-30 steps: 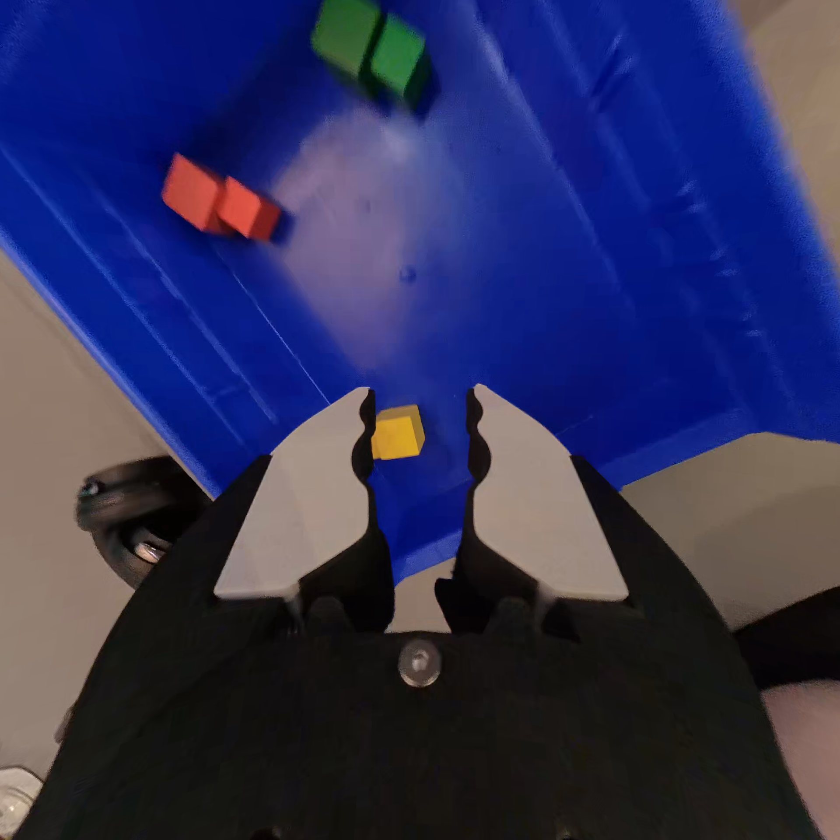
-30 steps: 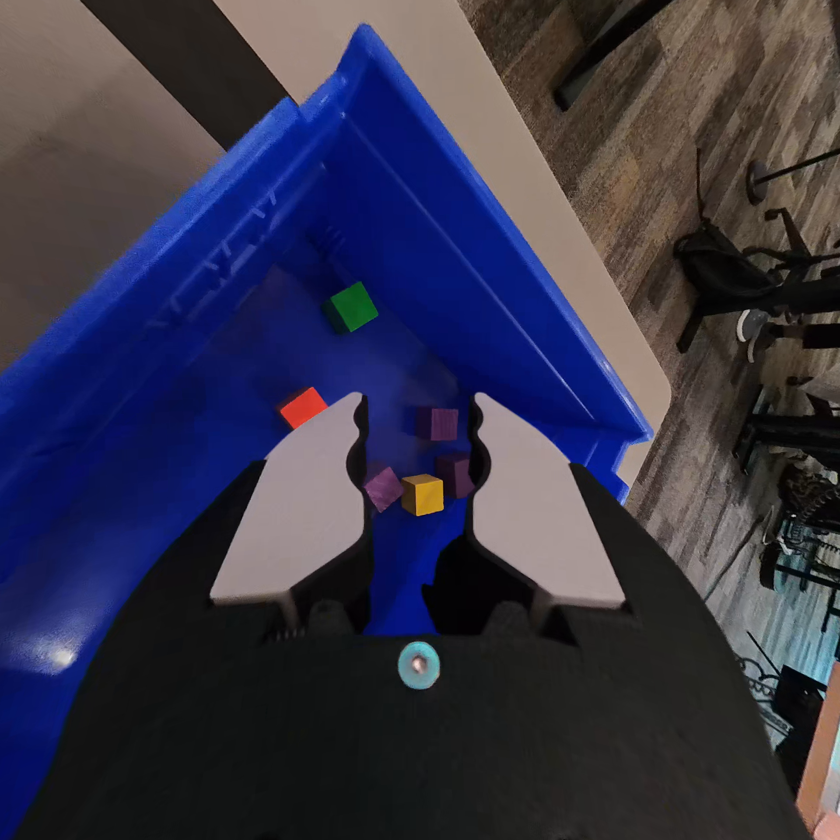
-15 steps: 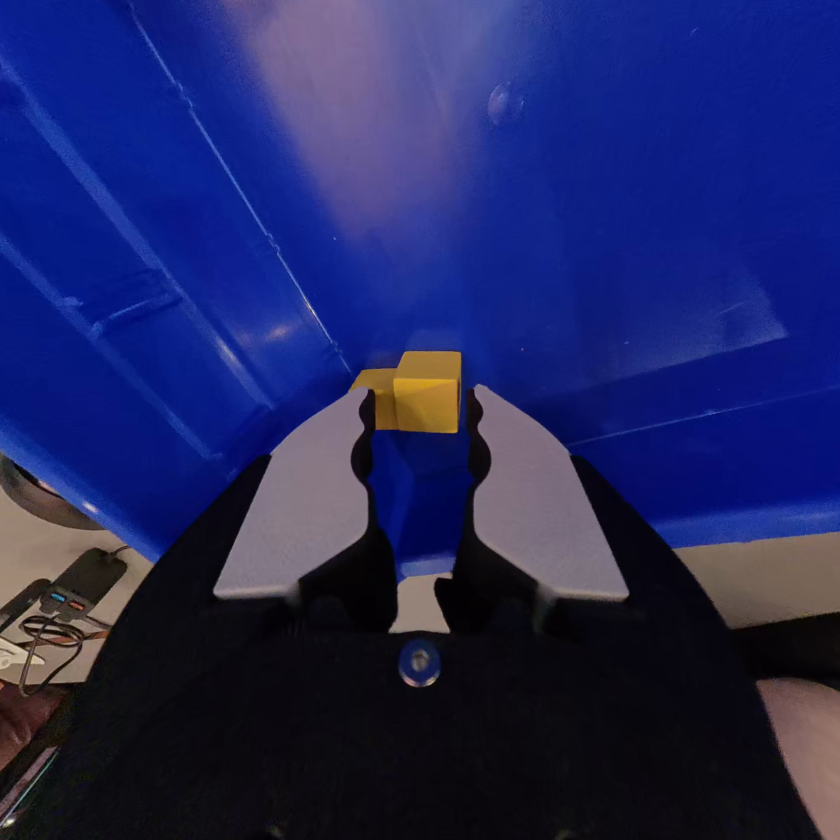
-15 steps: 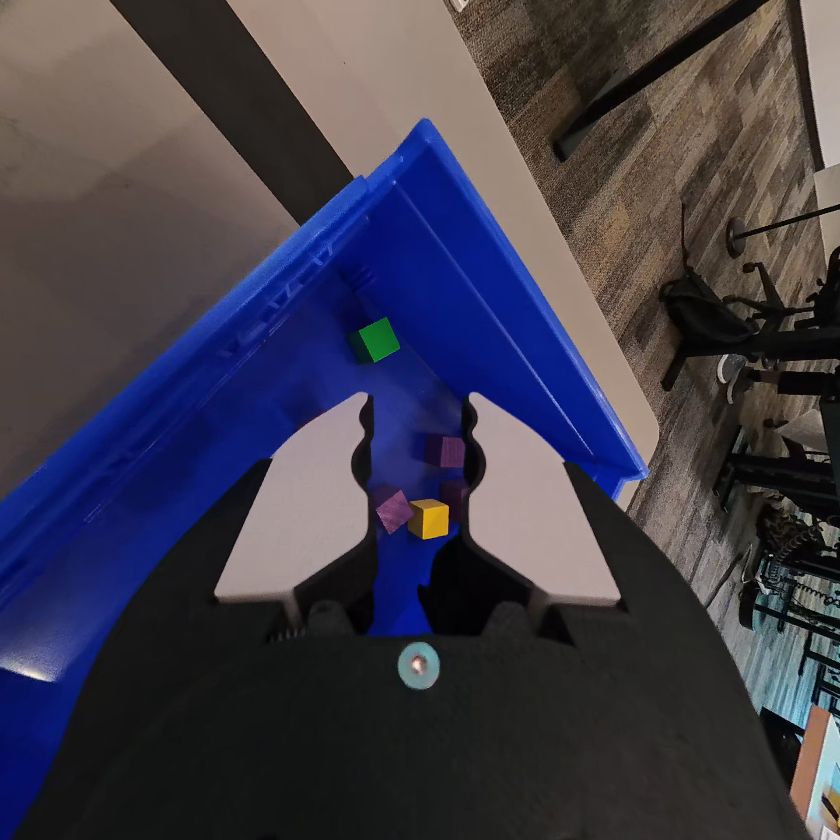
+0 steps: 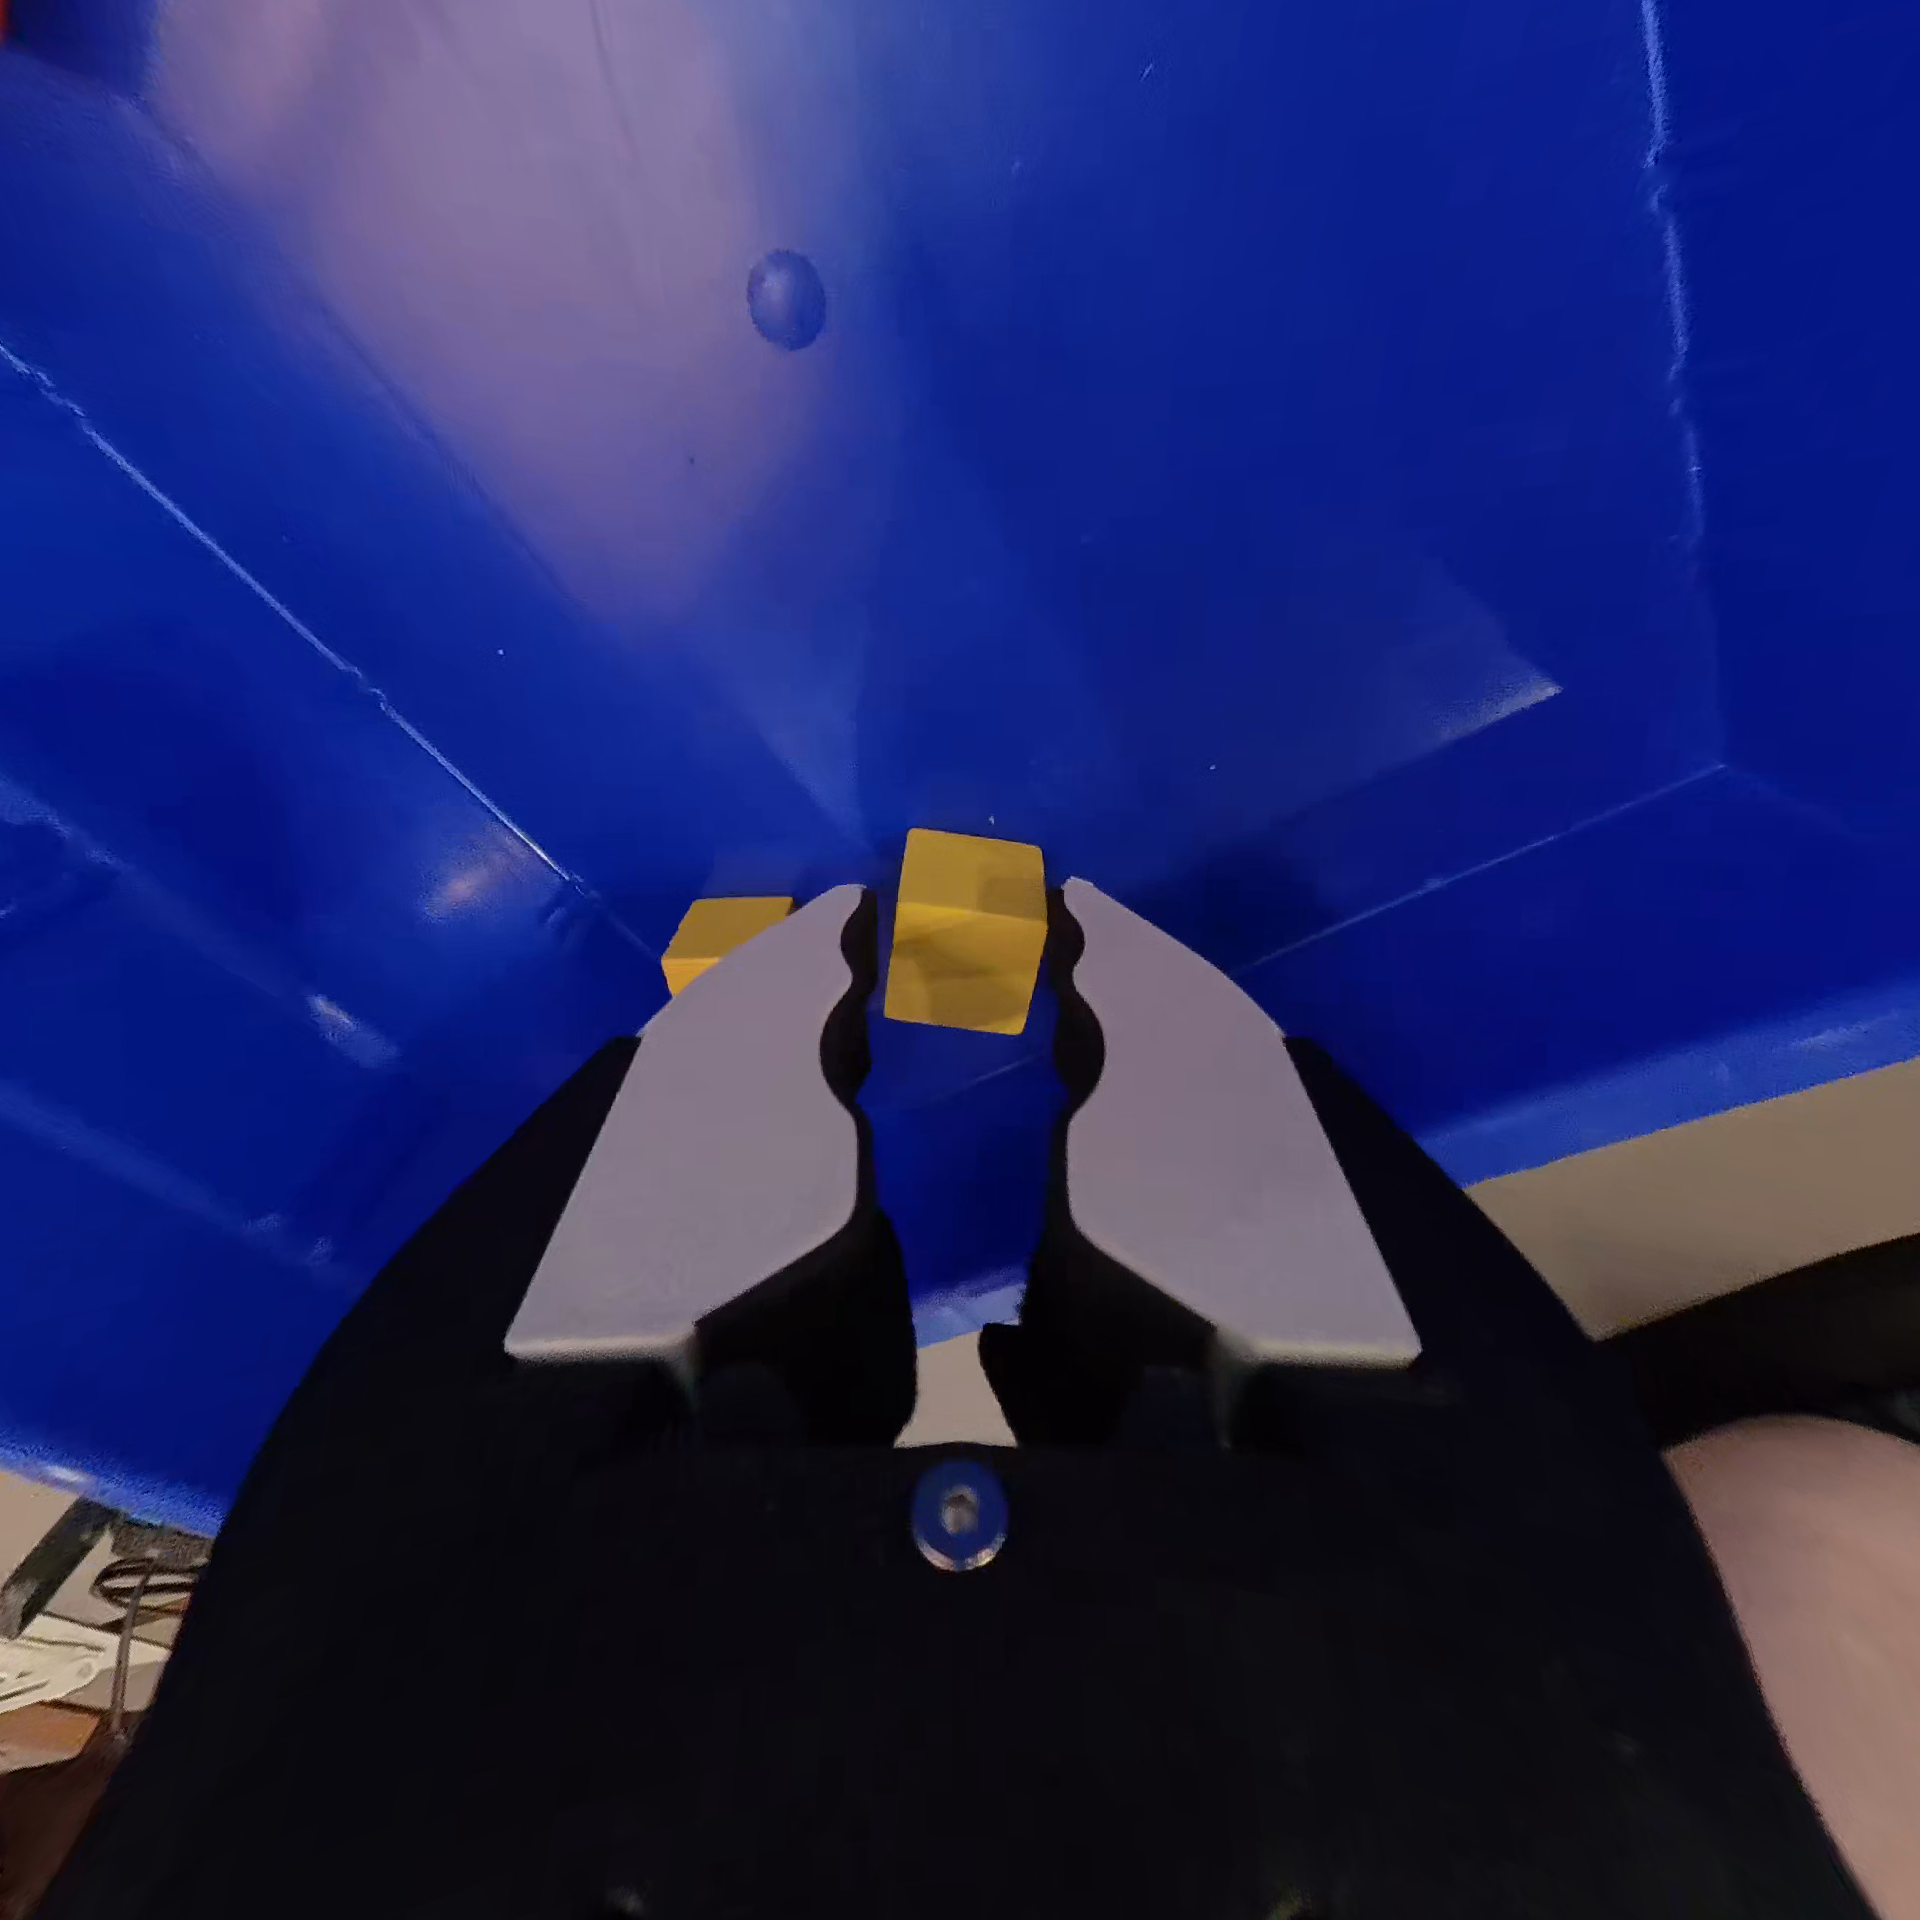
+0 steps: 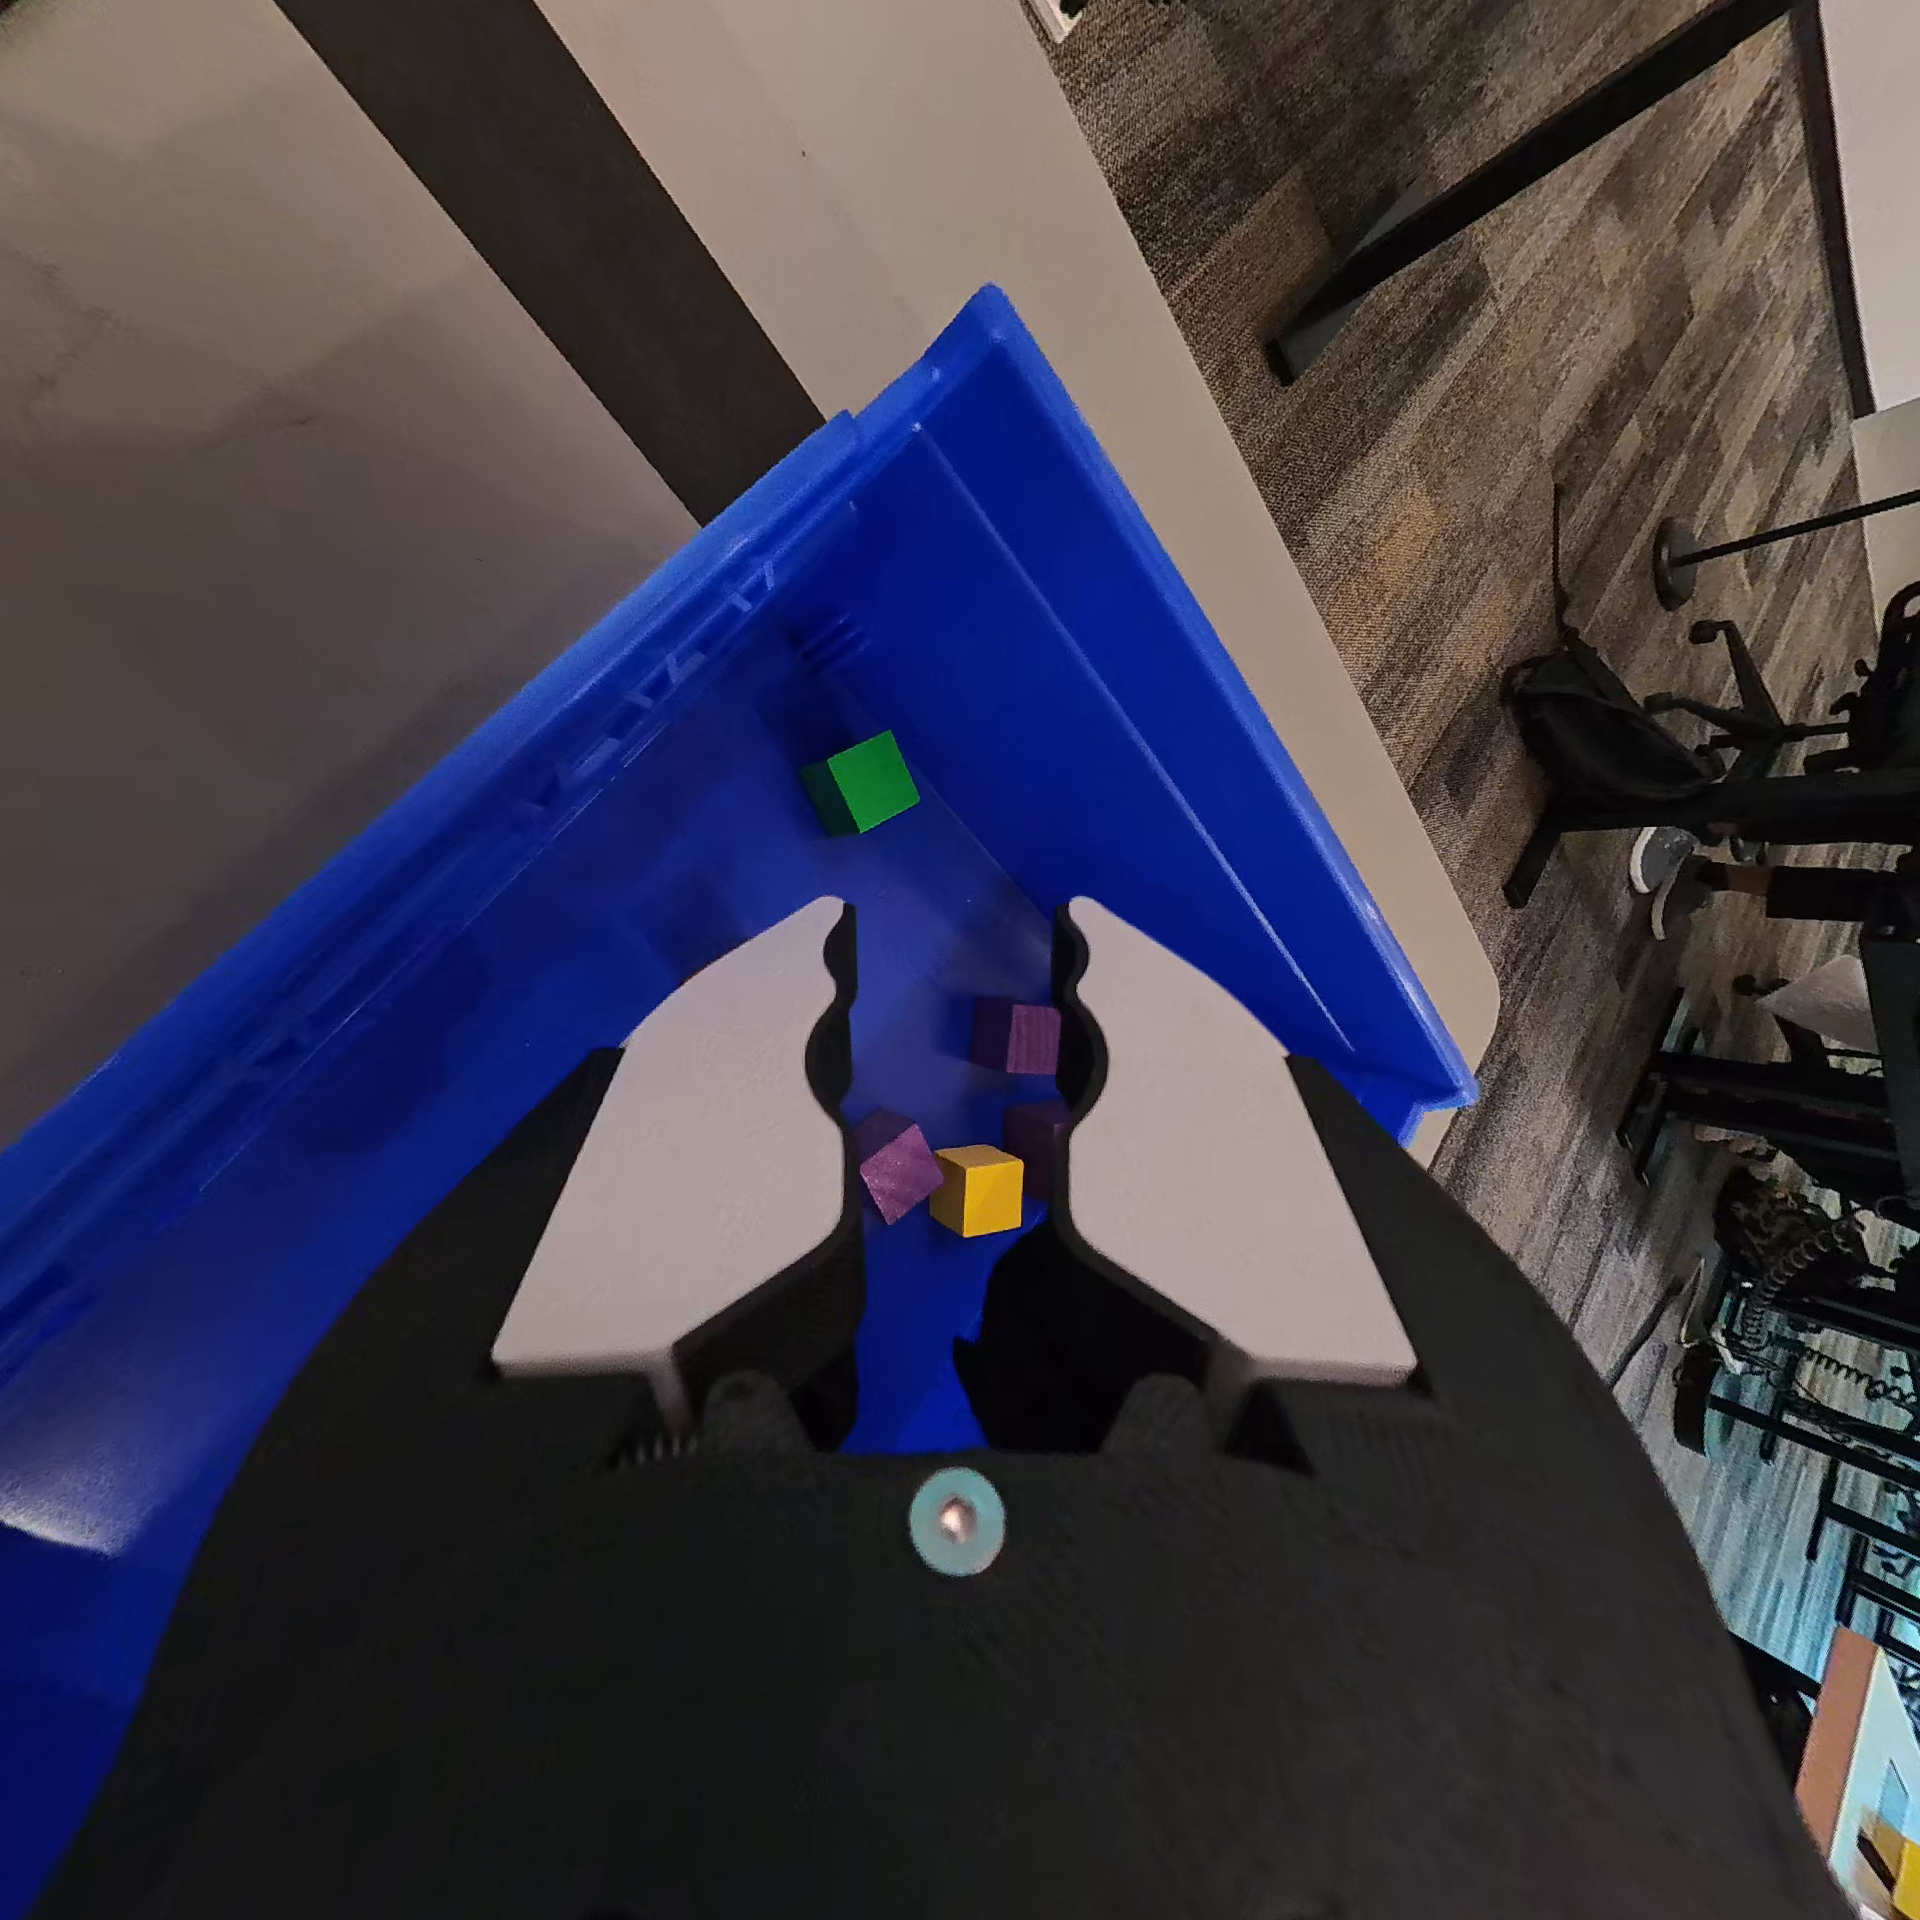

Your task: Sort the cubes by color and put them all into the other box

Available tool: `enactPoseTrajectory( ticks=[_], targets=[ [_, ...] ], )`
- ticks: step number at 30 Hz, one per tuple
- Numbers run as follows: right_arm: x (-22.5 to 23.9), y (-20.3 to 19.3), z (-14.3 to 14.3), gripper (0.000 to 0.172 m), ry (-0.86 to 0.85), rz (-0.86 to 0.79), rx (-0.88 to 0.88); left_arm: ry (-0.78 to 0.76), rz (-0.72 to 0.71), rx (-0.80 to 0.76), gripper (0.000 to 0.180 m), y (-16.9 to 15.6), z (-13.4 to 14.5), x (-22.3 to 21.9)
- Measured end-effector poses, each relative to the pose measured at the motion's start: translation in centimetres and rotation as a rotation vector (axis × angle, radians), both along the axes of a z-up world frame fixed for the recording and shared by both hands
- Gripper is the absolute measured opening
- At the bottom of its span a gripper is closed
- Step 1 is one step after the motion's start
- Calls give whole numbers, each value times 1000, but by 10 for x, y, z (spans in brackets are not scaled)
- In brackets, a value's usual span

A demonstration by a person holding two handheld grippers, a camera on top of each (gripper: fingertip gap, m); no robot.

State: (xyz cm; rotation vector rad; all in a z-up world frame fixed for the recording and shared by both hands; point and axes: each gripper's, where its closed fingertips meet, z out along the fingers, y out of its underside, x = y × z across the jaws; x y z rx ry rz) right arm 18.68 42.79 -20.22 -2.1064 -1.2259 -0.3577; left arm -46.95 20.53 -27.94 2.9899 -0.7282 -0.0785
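Fingers [image 5: 727, 1091] of the left claw [image 5: 961, 894] stand close on both sides of a yellow cube [image 5: 961, 935]. The cube sits right at the tips, straight ahead, down in a corner of the blue box [image 5: 1351, 416]. The claw is narrow. The right finger looks like it touches the cube, but a thin blue strip shows on the left, so I think it is not squeezed yet. A second yellow cube [image 5: 717, 930] lies just beside it, to the left, partly behind the left finger. The right claw [image 6: 954, 914] is open with nothing in it. It hangs above the other blue box [image 6: 1091, 644], where another yellow cube [image 6: 977, 1190], purple cubes [image 6: 899, 1169] and a green cube [image 6: 868, 781] lie.
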Motion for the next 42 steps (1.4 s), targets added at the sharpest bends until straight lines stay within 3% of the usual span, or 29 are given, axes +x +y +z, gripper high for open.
enactPoseTrajectory(
  ticks=[6, 10, 13, 19, 22, 24, 32, 38, 42],
  targets=[
    [-1, 0, 7, 35, 7, 4, 26, -33, 6, -41, 29, -8, -6, -4],
    [-8, -1, 37, 34, 59, 35, 126, -75, -26, 88, 29, 7, 16, 5],
    [-26, -8, 76, 36, 124, 109, 260, -184, -82, 306, 29, 29, 60, 33],
    [-100, -72, 166, 37, 289, 429, 558, -537, -291, 745, 29, 35, 186, 126],
    [-151, -125, 188, 37, 357, 654, 653, -717, -437, 847, 29, 23, 229, 189],
    [-181, -156, 191, 38, 381, 773, 688, -844, -522, 854, 29, 16, 244, 233],
    [-245, -219, 167, 43, 360, 1009, 735, -1355, -692, 657, 29, -13, 245, 368],
    [-265, -235, 146, 47, 351, 1079, 702, -1513, -706, 552, 29, -26, 236, 405],
    [-270, -242, 149, 45, 358, 1087, 773, -1562, -708, 494, 29, -31, 232, 414]
  ],
)
